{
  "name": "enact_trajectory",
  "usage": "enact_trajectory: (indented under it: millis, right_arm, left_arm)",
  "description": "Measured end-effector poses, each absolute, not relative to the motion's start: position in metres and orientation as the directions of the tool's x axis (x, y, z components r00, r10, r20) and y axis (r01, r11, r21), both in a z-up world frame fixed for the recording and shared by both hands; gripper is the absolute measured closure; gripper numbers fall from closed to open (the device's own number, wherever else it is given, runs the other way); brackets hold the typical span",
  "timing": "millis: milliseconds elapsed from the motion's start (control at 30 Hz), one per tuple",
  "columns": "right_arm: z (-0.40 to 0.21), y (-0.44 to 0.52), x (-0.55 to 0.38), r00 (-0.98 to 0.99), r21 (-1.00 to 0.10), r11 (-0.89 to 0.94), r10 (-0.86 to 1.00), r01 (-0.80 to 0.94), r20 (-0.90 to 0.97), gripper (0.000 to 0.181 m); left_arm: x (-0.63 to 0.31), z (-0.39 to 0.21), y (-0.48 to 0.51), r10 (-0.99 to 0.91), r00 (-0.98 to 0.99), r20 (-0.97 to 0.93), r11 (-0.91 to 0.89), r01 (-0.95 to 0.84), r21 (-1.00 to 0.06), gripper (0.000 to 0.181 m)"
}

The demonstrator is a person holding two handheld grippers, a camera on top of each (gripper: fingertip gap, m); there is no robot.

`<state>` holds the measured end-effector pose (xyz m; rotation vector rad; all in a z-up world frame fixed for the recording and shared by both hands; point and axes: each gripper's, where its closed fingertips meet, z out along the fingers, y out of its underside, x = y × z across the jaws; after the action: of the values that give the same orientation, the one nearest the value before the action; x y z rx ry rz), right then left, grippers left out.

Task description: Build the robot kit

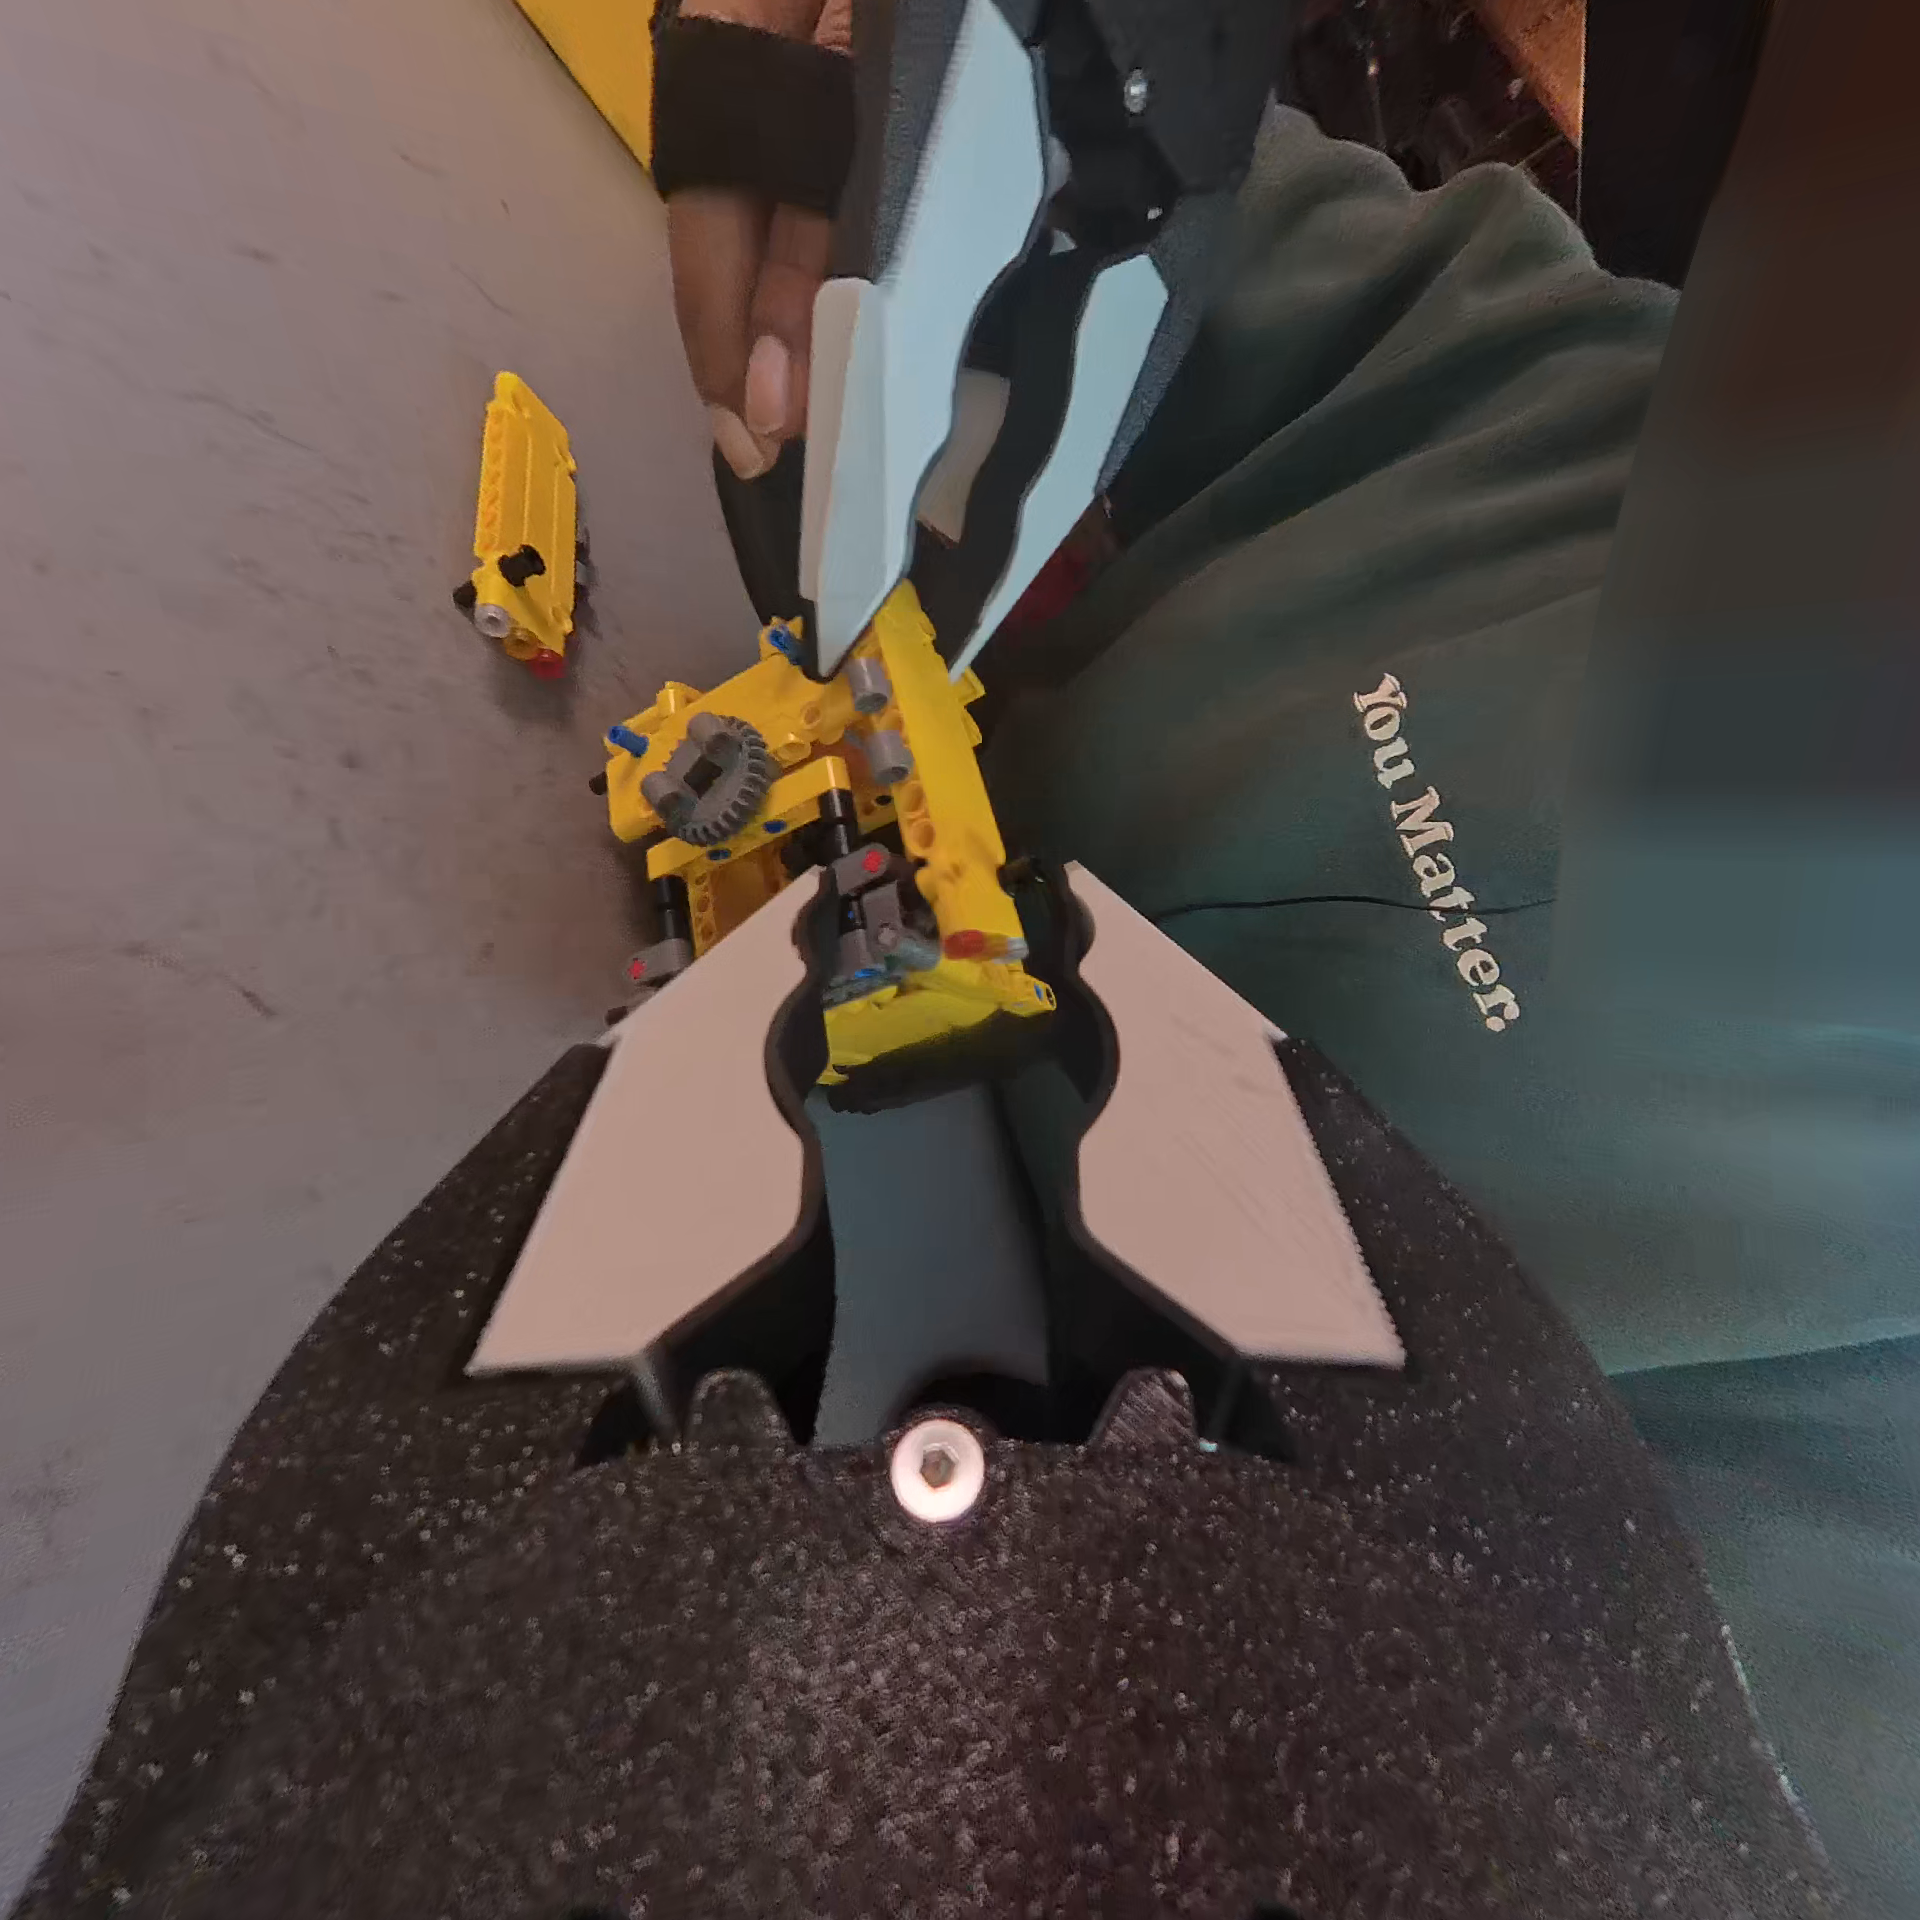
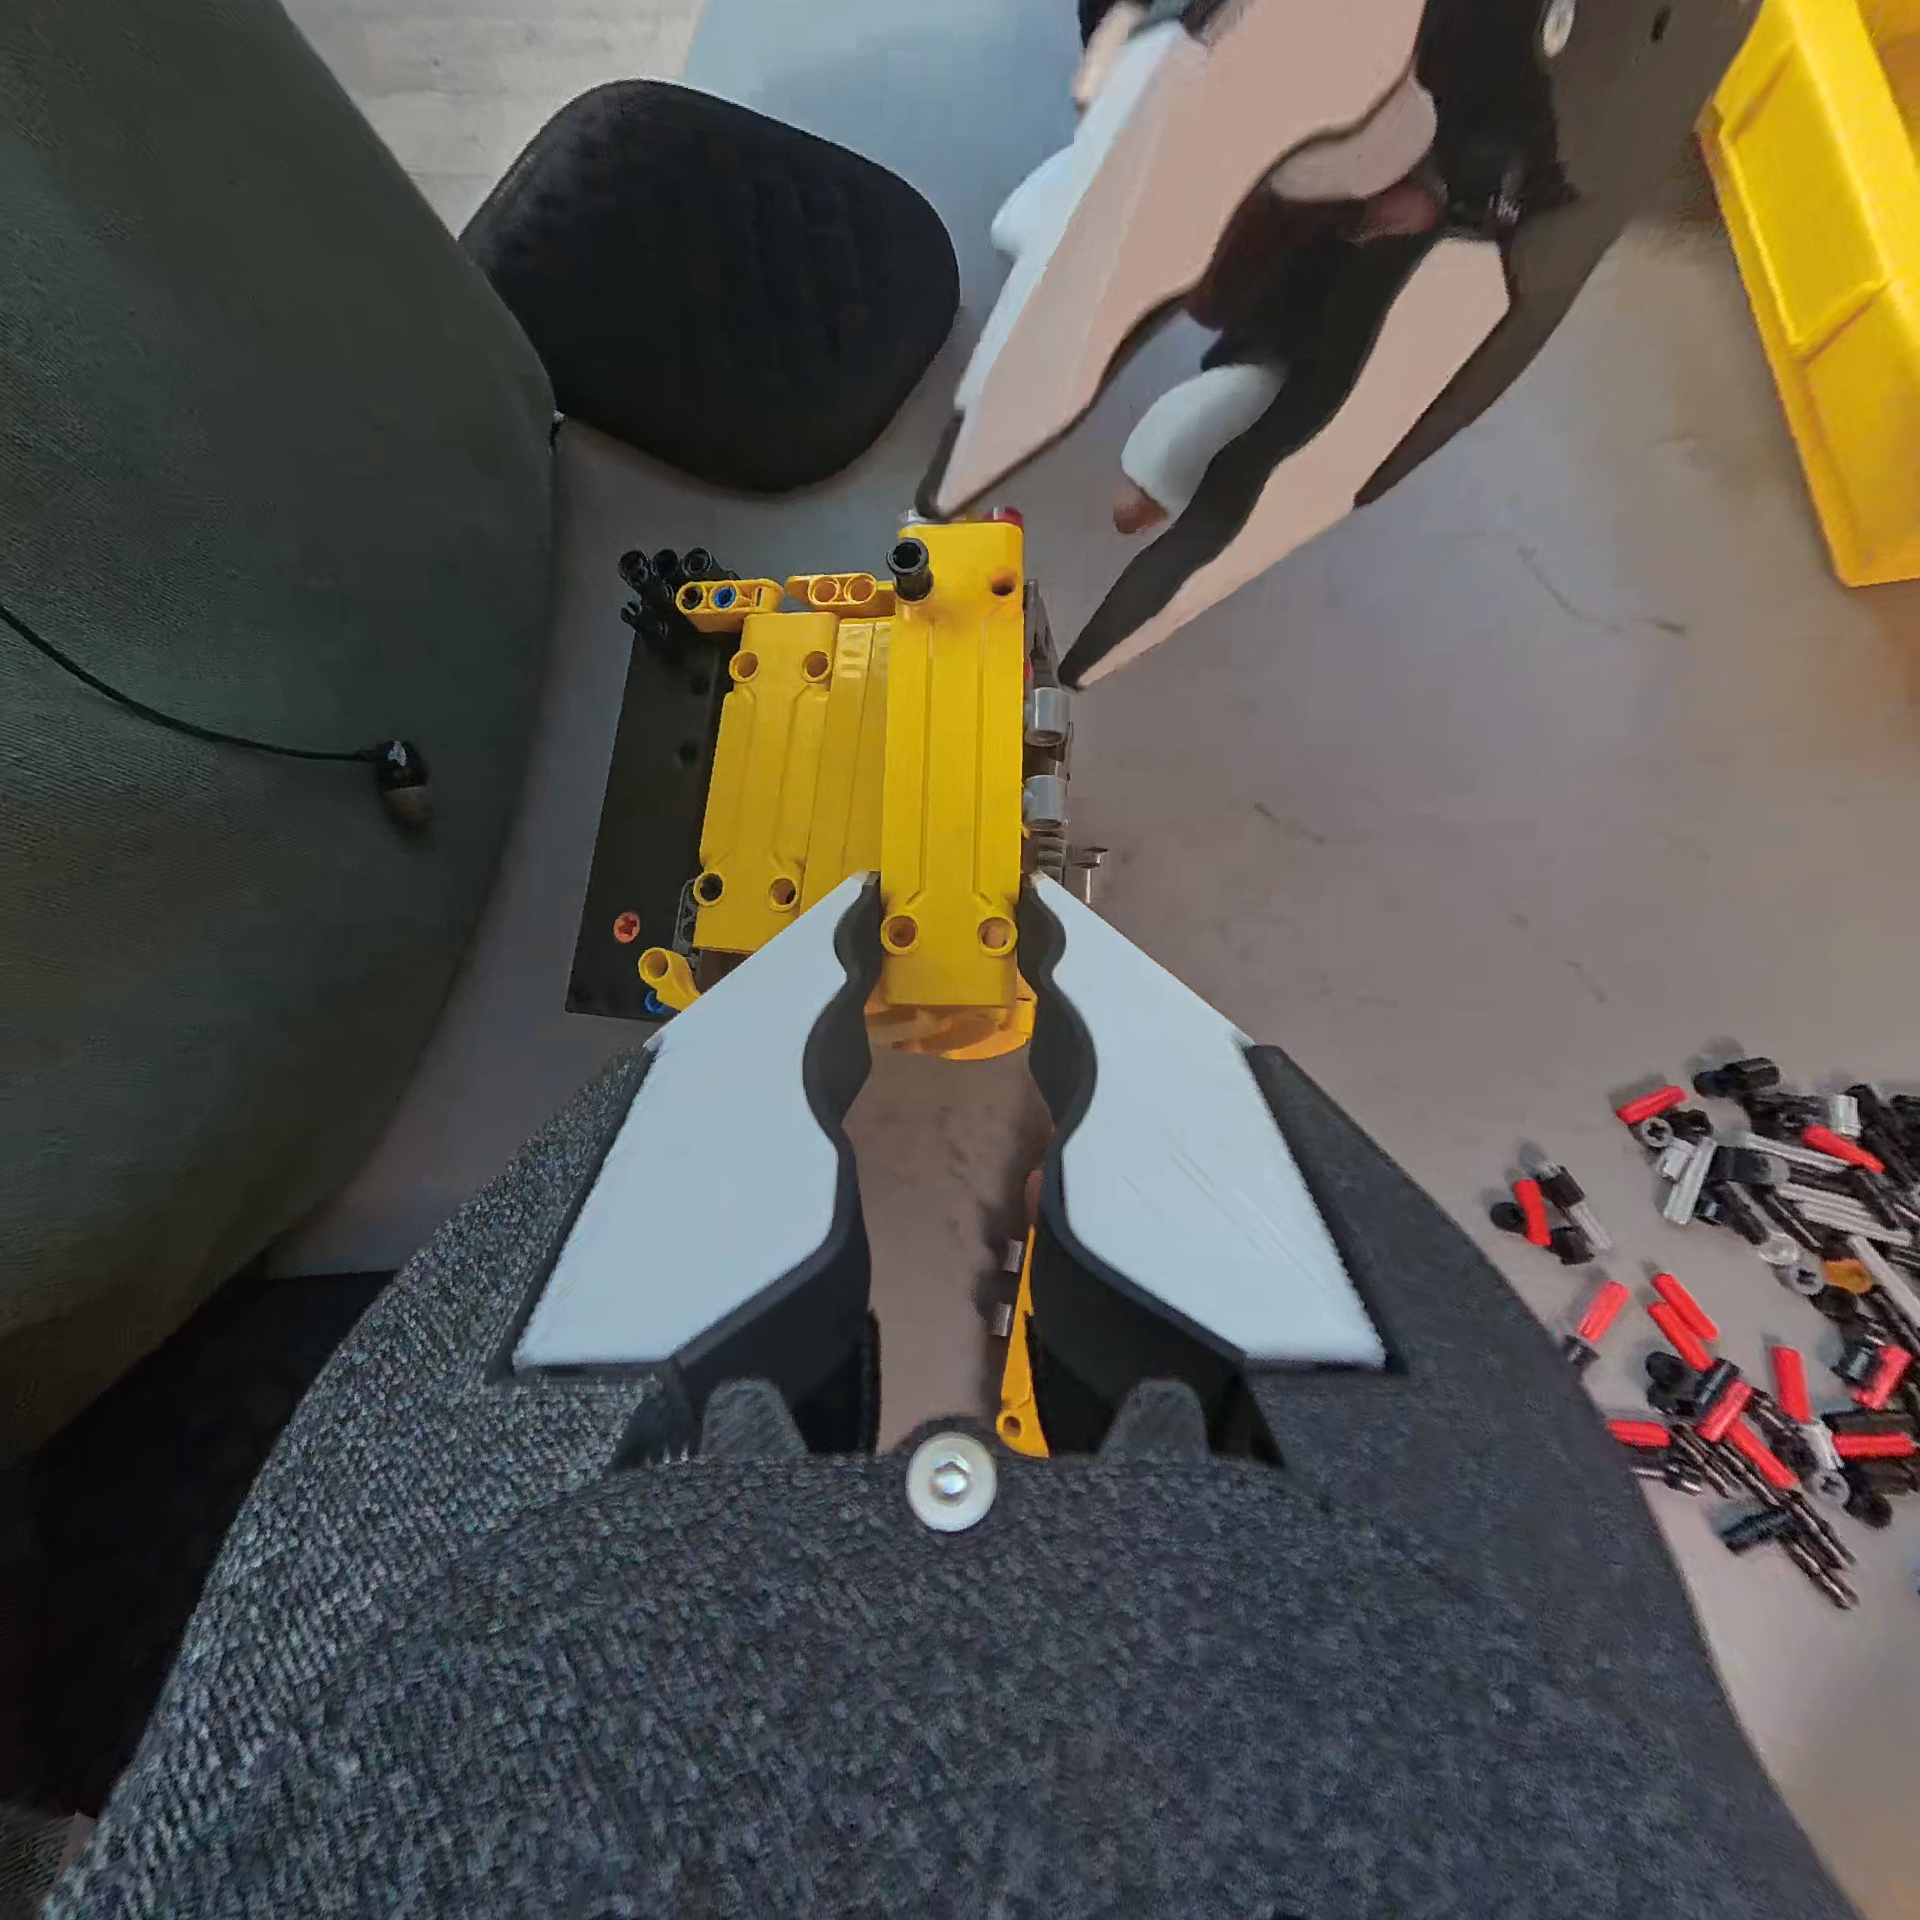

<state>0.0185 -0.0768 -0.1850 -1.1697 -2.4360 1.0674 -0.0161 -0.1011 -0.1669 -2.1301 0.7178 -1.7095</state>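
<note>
A yellow brick-built assembly (image 1: 831, 790) with a grey gear (image 1: 712, 774), black pins and grey connectors sits between both grippers. My left gripper (image 1: 945, 883) is closed on its near end, with the fingers pressed on both sides. My right gripper (image 1: 888, 670) comes in from above and pinches the long yellow panel (image 2: 951, 748) on the assembly's top. In the right wrist view my right gripper (image 2: 951, 888) clamps that panel's near end, and my left gripper (image 2: 997, 597) straddles the far end. A black plate (image 2: 644, 810) forms the assembly's left side.
A separate yellow brick piece (image 1: 525, 520) lies on the grey table (image 1: 208, 831). A pile of red, black and grey pins (image 2: 1766, 1299) lies at the right. A yellow bin (image 2: 1829, 291) stands at the far right. A person's green sweater (image 1: 1351, 623) and a black chair seat (image 2: 717, 281) are close by. About 6 cm separates my left fingertips from my right.
</note>
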Motion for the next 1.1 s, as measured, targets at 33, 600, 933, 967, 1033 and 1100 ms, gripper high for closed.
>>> enact_trajectory:
  millis: [33, 600, 933, 967, 1033, 1100]
  right_arm:
    - [-0.186, -0.076, 0.017, -0.643, -0.697, 0.403, 0.758, 0.593, -0.108, 0.156]
    - [-0.187, -0.090, 0.023, -0.527, -0.671, 0.246, 0.812, 0.700, -0.251, 0.156]
    - [-0.187, -0.106, 0.049, -0.564, -0.700, 0.274, 0.796, 0.659, -0.220, 0.156]
    - [-0.187, -0.107, 0.050, -0.567, -0.703, 0.279, 0.796, 0.654, -0.212, 0.156]
    - [-0.187, -0.107, 0.051, -0.570, -0.708, 0.283, 0.797, 0.647, -0.202, 0.156]
    - [-0.187, -0.107, 0.050, -0.565, -0.708, 0.274, 0.798, 0.651, -0.211, 0.156]
  left_arm:
    - [-0.020, -0.164, -0.104, -0.591, 0.173, 0.788, -0.805, -0.176, -0.566, 0.140]
    - [-0.010, -0.196, -0.120, -0.754, 0.396, 0.525, -0.626, -0.190, -0.756, 0.143]
    - [0.019, -0.196, -0.137, -0.768, 0.408, 0.494, -0.599, -0.185, -0.779, 0.144]
    - [0.020, -0.195, -0.137, -0.773, 0.416, 0.479, -0.589, -0.190, -0.785, 0.145]
    - [0.019, -0.194, -0.138, -0.784, 0.438, 0.439, -0.563, -0.206, -0.800, 0.147]
    - [0.015, -0.191, -0.136, -0.794, 0.460, 0.397, -0.533, -0.214, -0.818, 0.146]
